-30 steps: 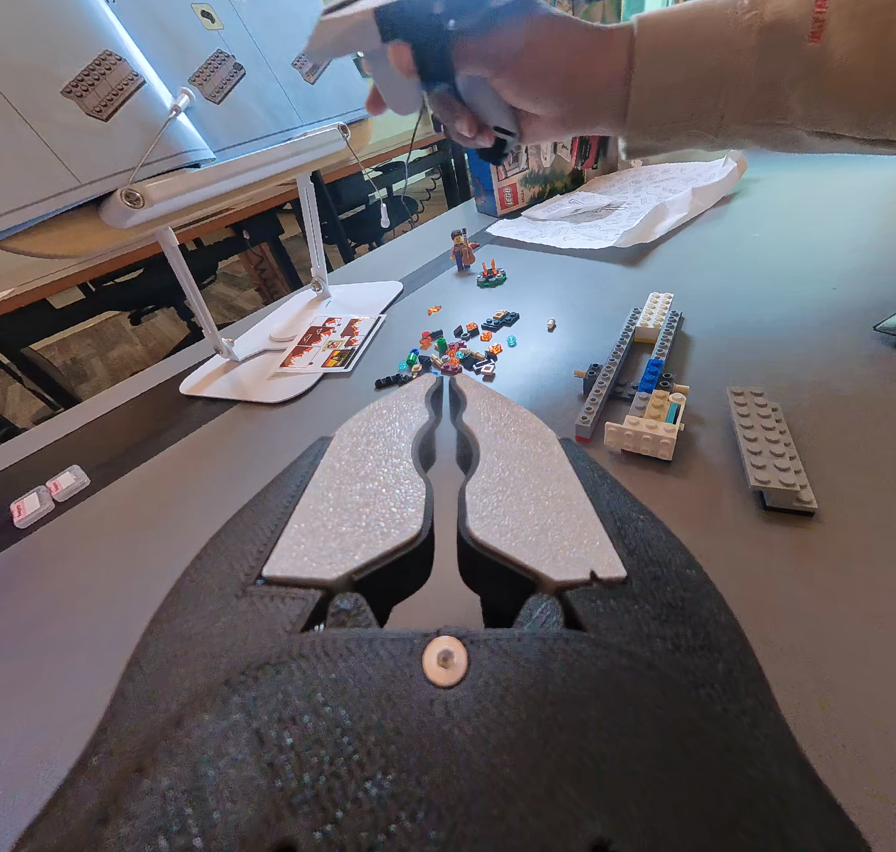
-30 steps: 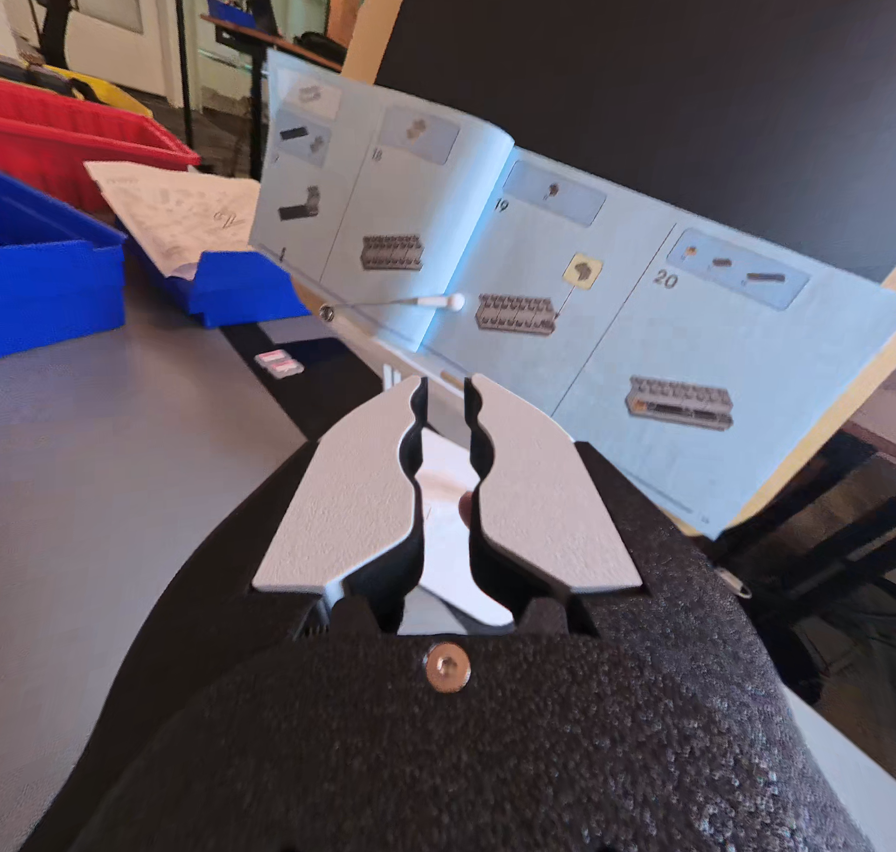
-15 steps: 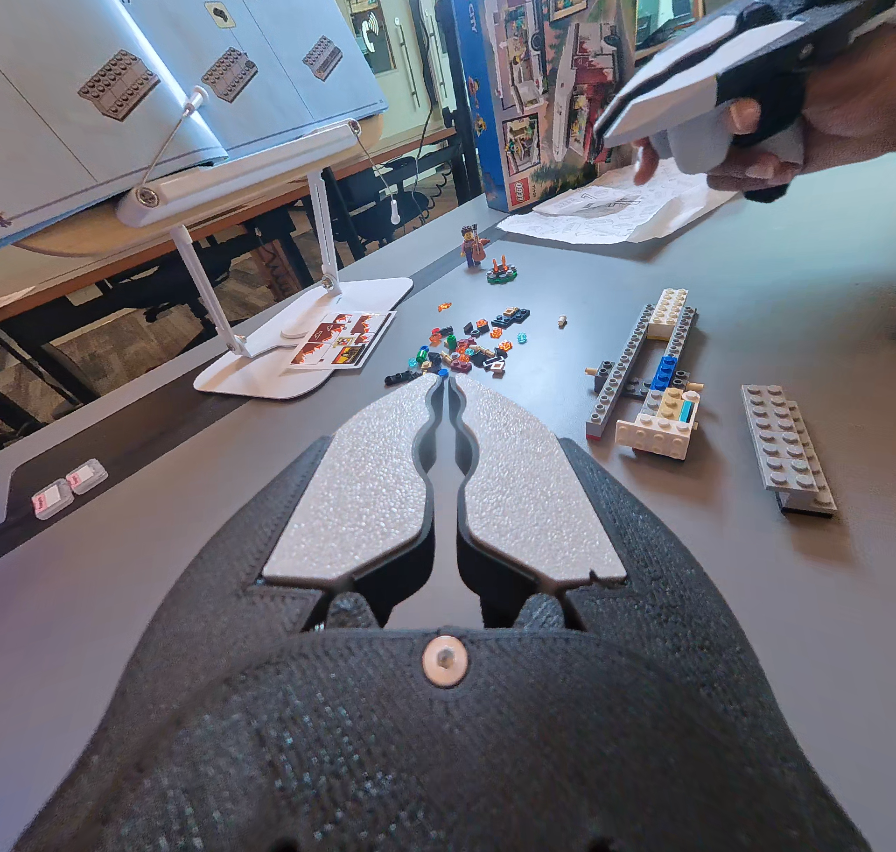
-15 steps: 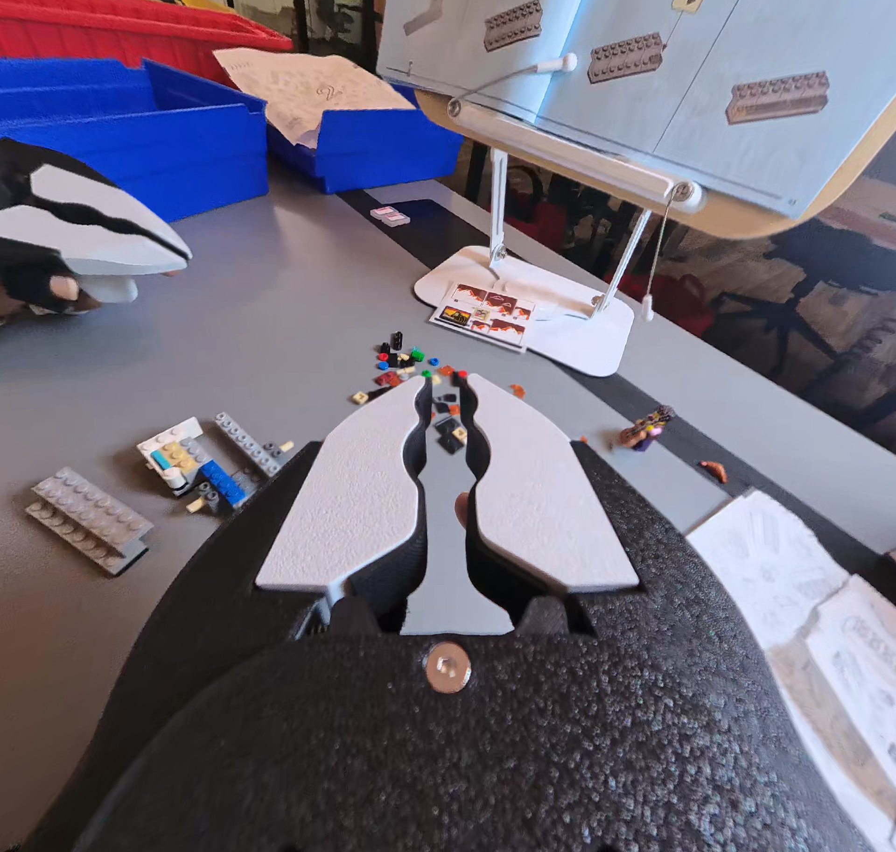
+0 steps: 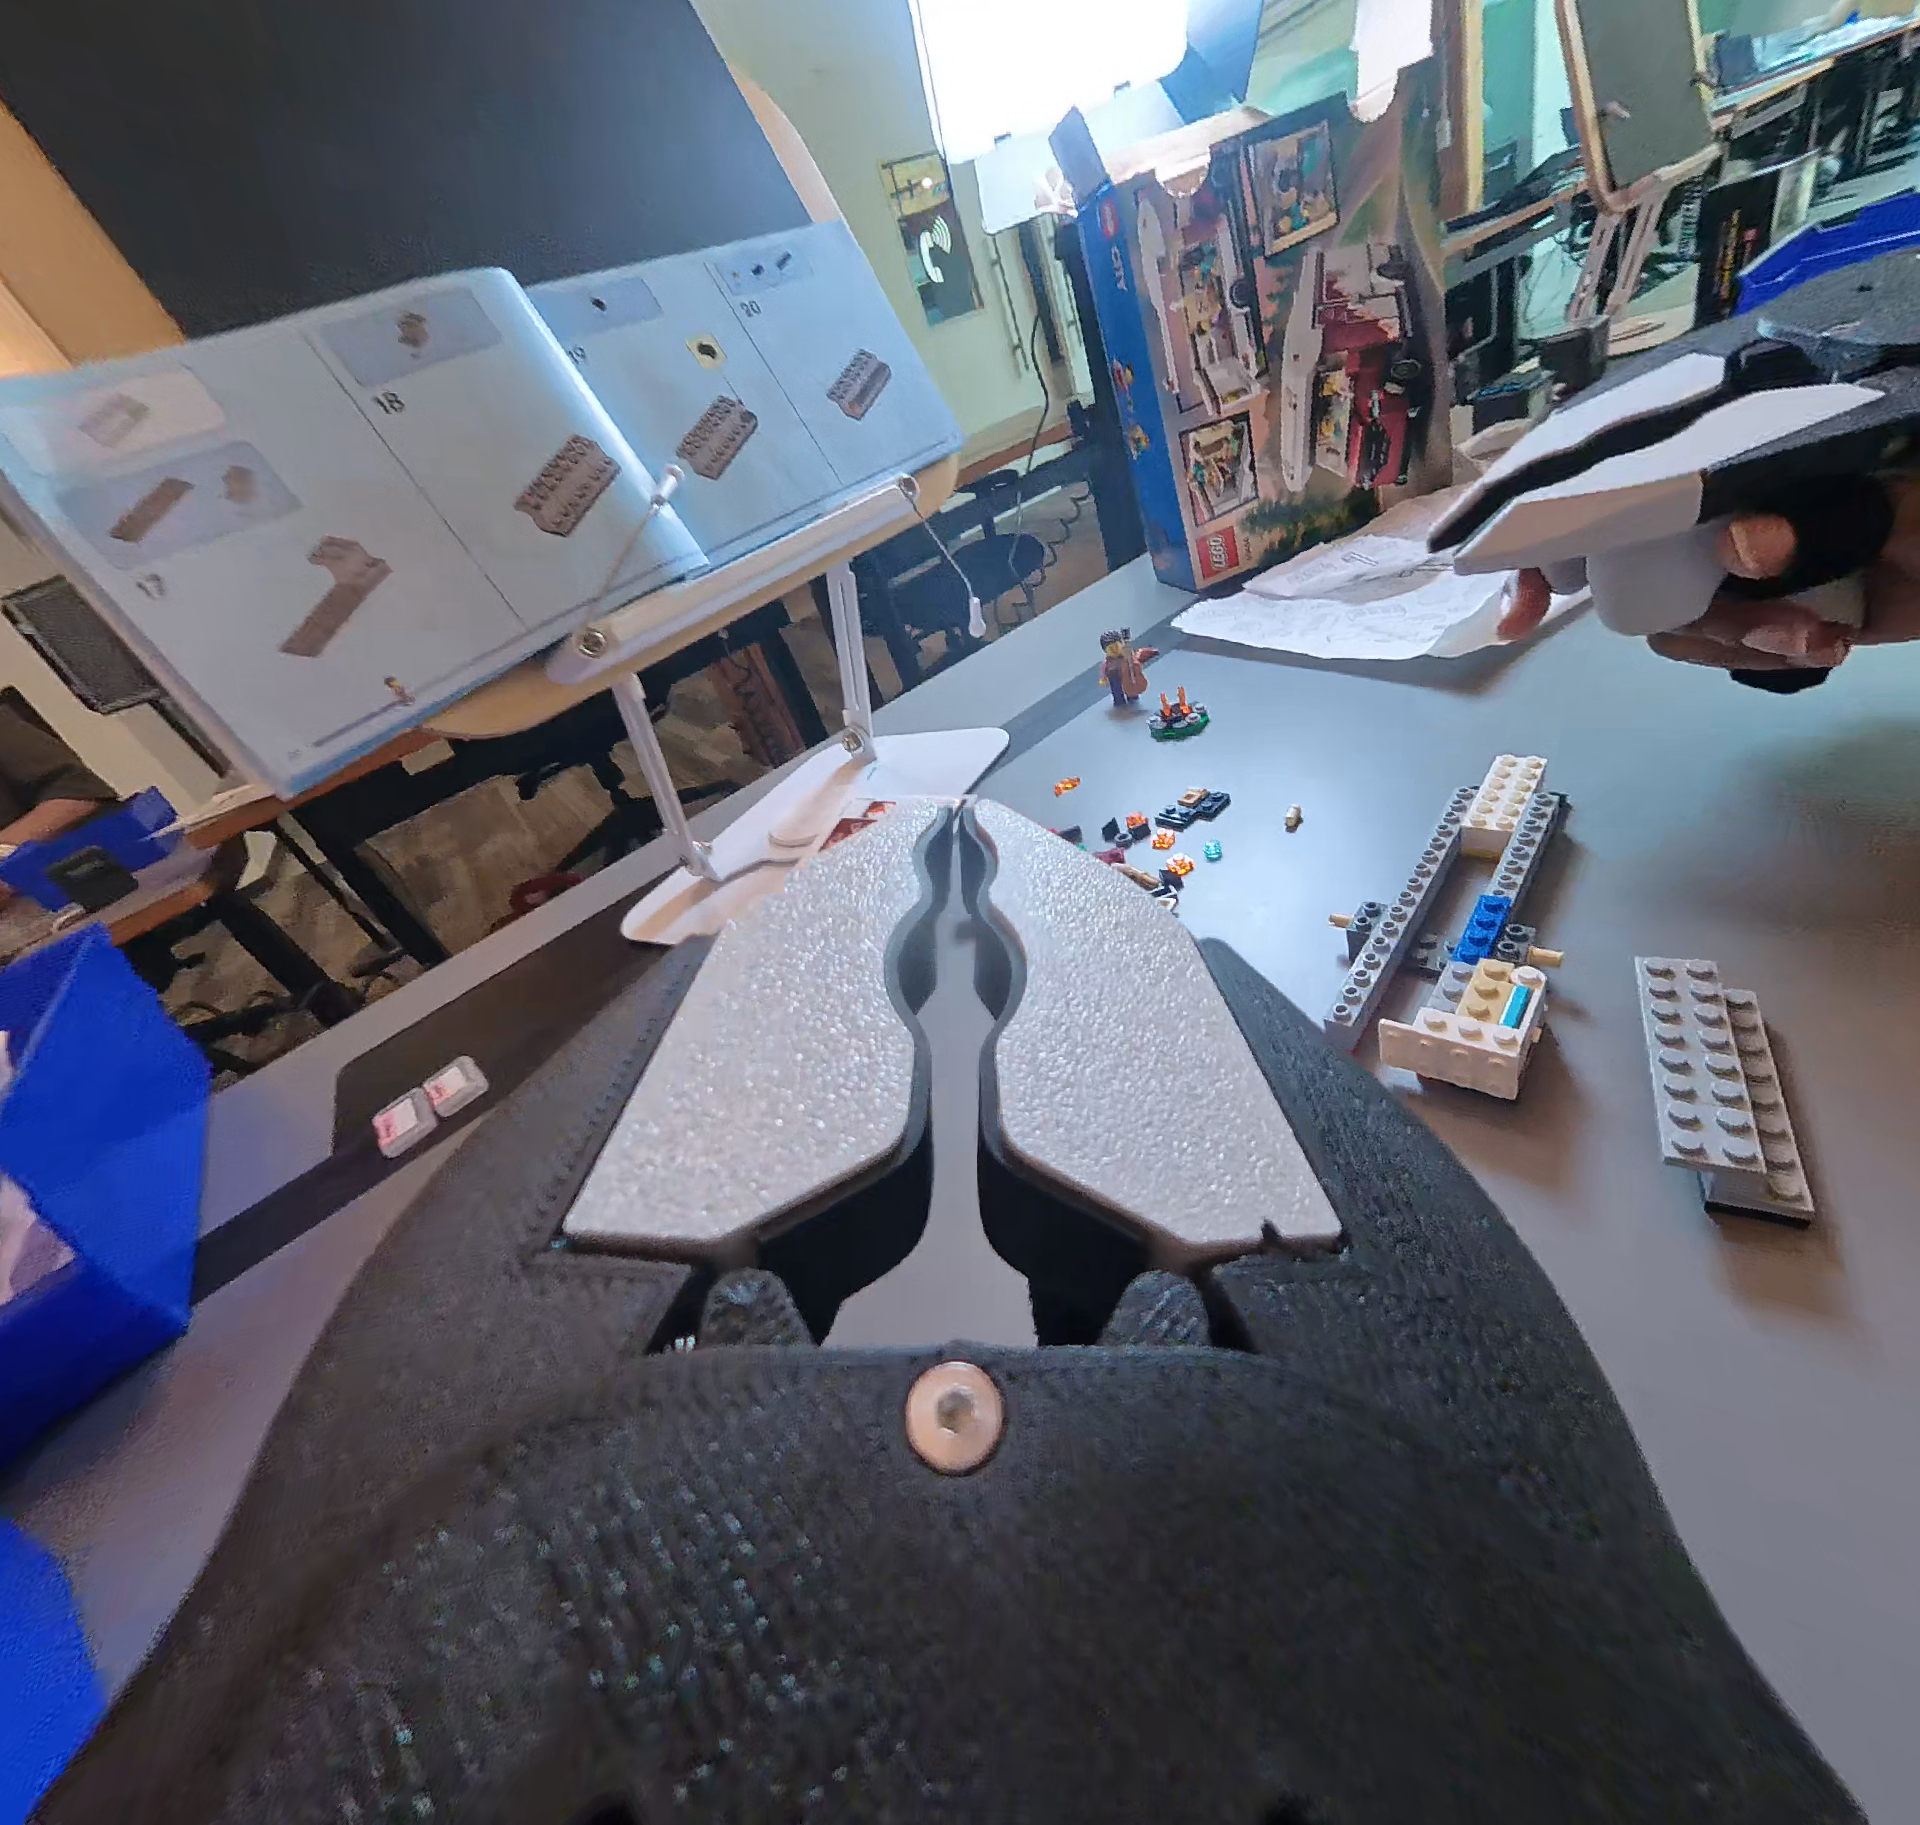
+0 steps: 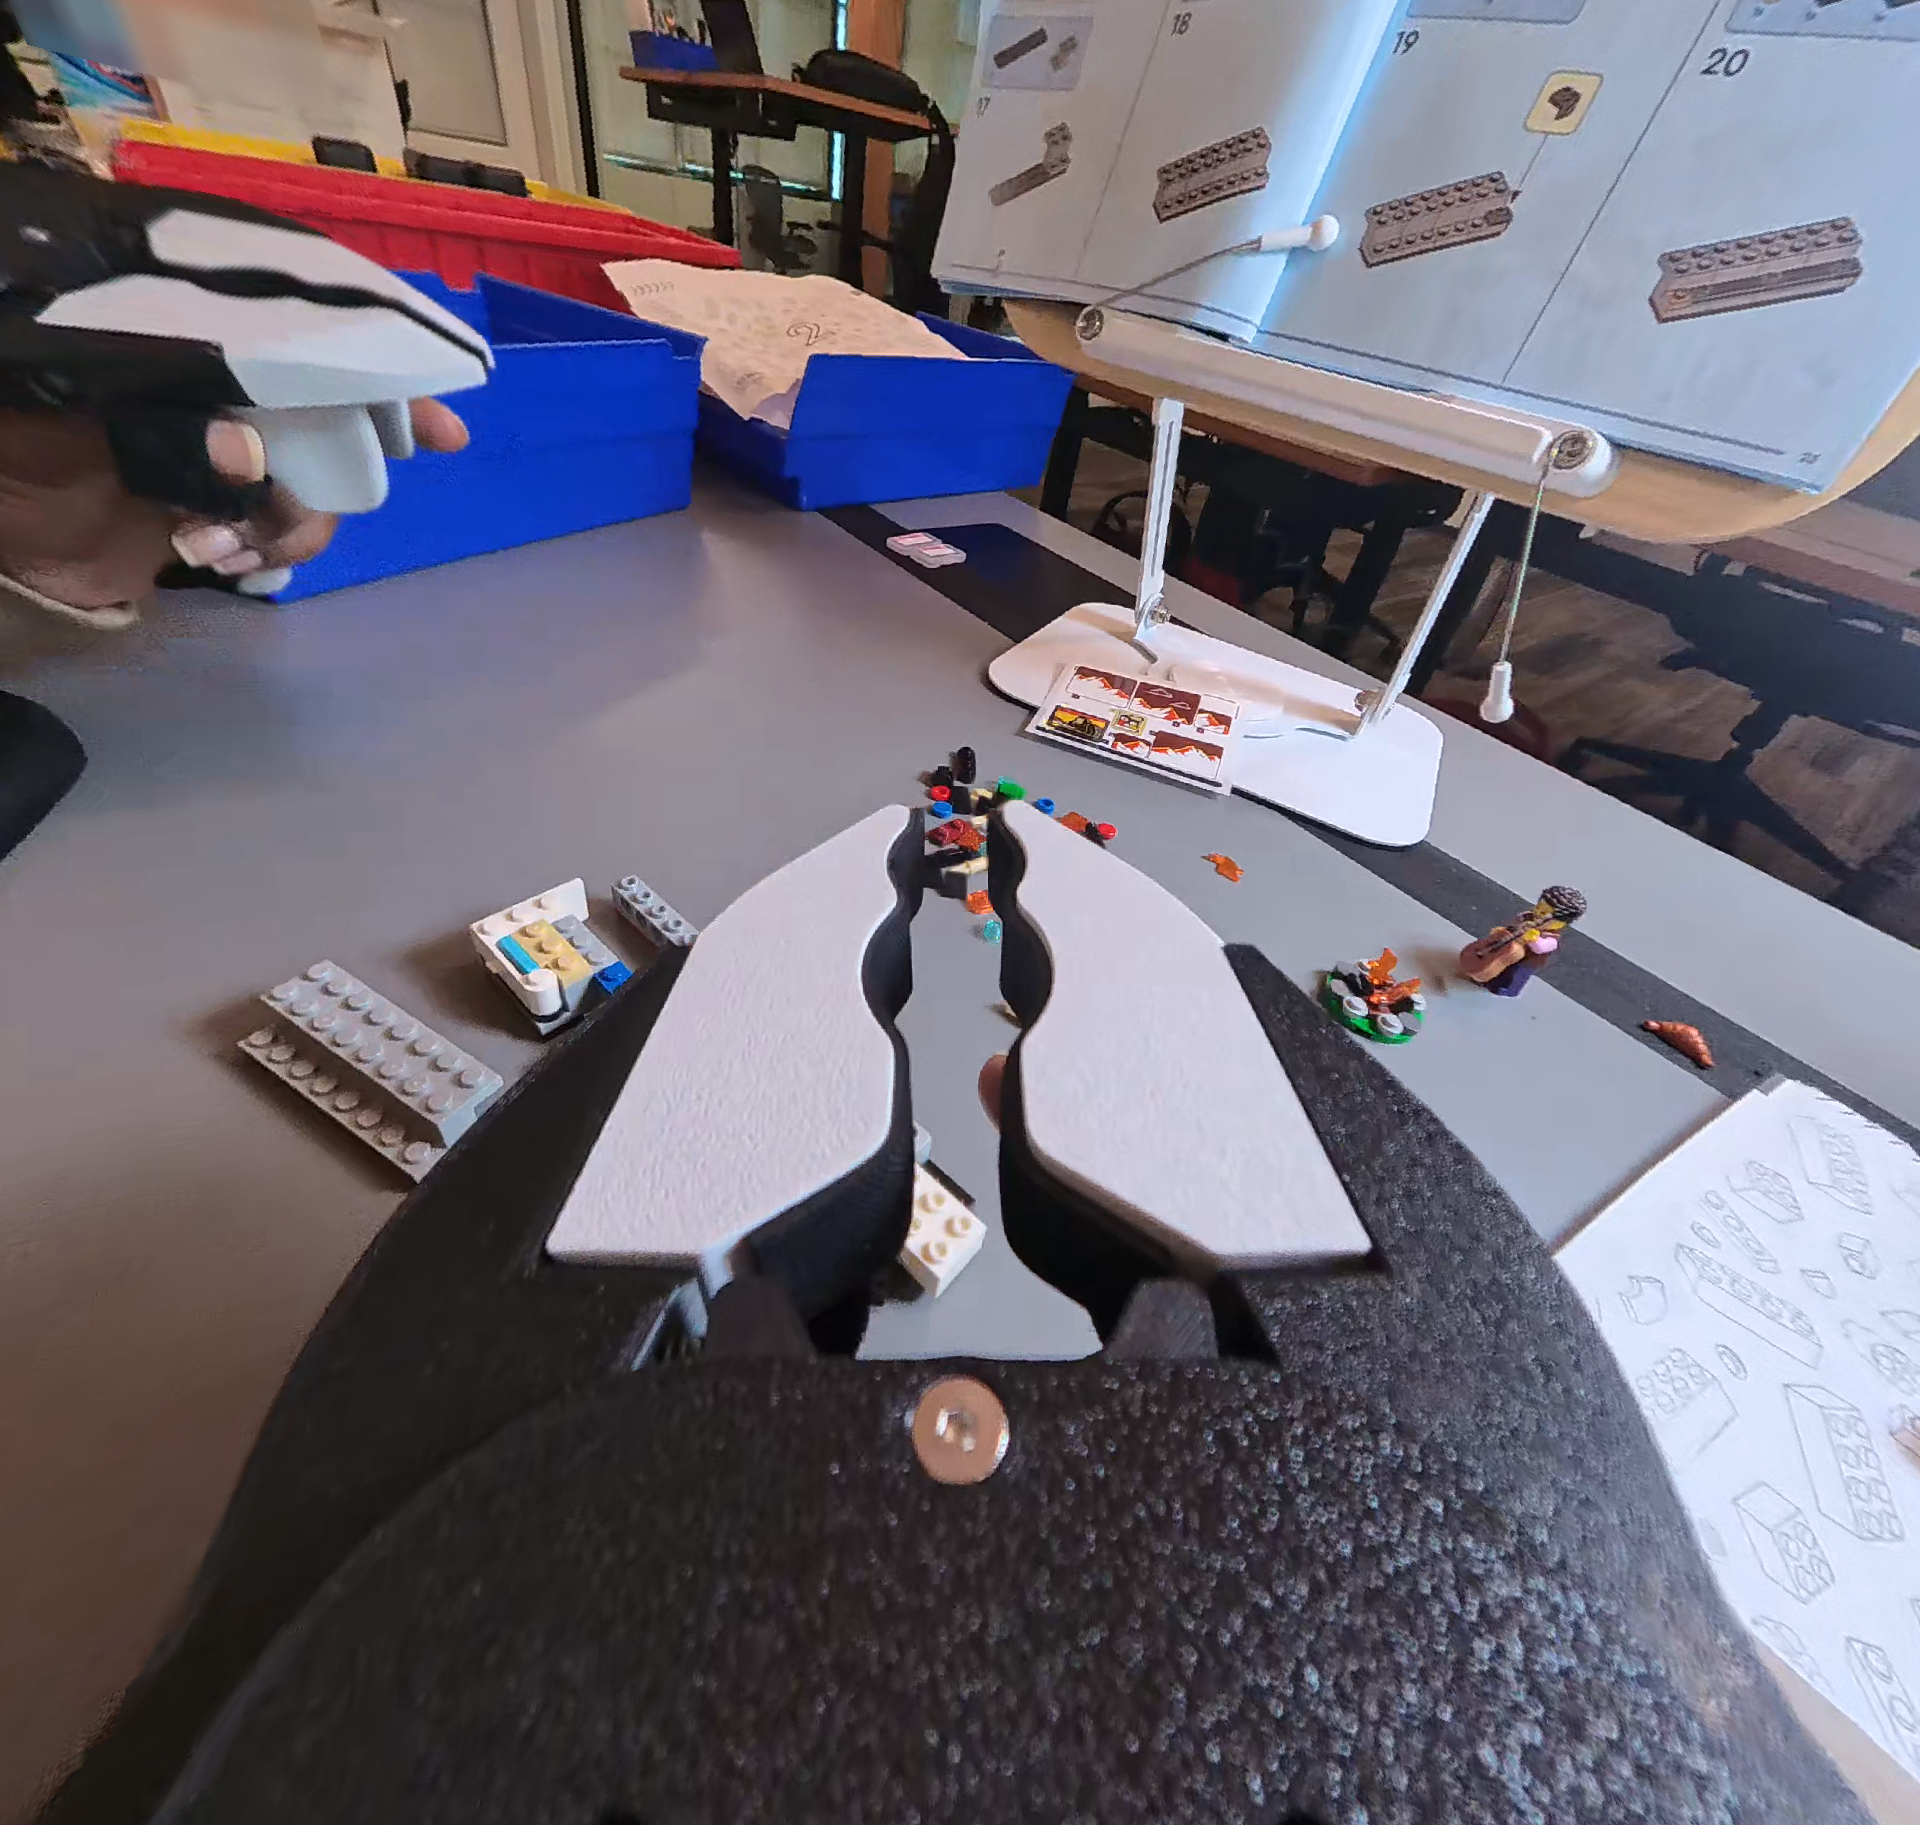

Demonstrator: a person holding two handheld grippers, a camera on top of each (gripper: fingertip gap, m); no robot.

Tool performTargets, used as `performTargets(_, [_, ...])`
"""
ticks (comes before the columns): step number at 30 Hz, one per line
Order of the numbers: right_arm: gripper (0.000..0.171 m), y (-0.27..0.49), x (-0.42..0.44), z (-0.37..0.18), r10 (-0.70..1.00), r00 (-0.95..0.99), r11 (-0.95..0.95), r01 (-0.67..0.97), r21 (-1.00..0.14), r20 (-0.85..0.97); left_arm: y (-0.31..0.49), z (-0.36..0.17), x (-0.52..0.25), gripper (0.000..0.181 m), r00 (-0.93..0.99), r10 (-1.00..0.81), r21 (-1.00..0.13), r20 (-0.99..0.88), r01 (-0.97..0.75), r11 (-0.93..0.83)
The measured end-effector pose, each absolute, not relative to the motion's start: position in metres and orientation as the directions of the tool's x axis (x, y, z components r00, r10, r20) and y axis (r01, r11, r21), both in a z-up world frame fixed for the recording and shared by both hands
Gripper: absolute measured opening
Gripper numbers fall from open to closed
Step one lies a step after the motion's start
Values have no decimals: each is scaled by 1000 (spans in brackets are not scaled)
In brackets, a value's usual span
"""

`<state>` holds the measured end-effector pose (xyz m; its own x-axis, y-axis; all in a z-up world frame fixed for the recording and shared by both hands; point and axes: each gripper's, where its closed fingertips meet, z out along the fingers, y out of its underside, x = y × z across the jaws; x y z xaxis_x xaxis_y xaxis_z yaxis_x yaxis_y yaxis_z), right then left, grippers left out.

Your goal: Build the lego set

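Below the right tool (image 6: 956,819), loose lego pieces (image 6: 971,840) lie scattered.

left gripper (image 5: 961,819): two pale grey fingers (image 5: 769,1037) with a pebbled surface and wavy inner edges, set in a black body of woven-looking texture.
left gripper screw: one round silver screw sits at the middle of the black body, near the camera.
right gripper (image 6: 956,819): two smooth pale grey fingers (image 6: 764,1037) with the same wavy inner edges, in a black body of coarse grainy texture.
right gripper screw: one silver screw, centred on the body.
handles: each gripper seen from the other's view shows a light grey trigger below the black shell.
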<state>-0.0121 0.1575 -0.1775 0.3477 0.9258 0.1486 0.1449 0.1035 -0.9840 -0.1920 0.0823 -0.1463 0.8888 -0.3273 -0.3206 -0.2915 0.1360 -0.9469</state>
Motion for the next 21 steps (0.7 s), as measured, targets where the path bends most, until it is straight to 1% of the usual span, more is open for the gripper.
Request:
performTargets(4, [11,156,-14,-177,933,334,91,141,-986,134,83,-152,-199,2,898,-328,-956,-294,-283,82])
performTargets(9, [11,152,-17,-176,936,327,90,139,-986,131,114,-192,-185,11,875,-472,-964,-109,-208,-163])
performTargets(12, [10,151,-17,-177,934,321,111,149,-983,154,145,-217,-174,19,857,-516,-928,14,-181,-326])
performTargets(16, [10,150,-17,-179,938,307,115,162,-980,161,189,-254,-169,28,856,-512,-839,74,-224,-496])
performTargets(19, [10,149,-16,-178,938,300,129,166,-978,174,208,-267,-167,28,860,-495,-798,122,-211,-565])
performTargets(21, [10,149,-16,-177,939,291,137,166,-977,181,214,-270,-166,27,860,-497,-784,113,-230,-576])
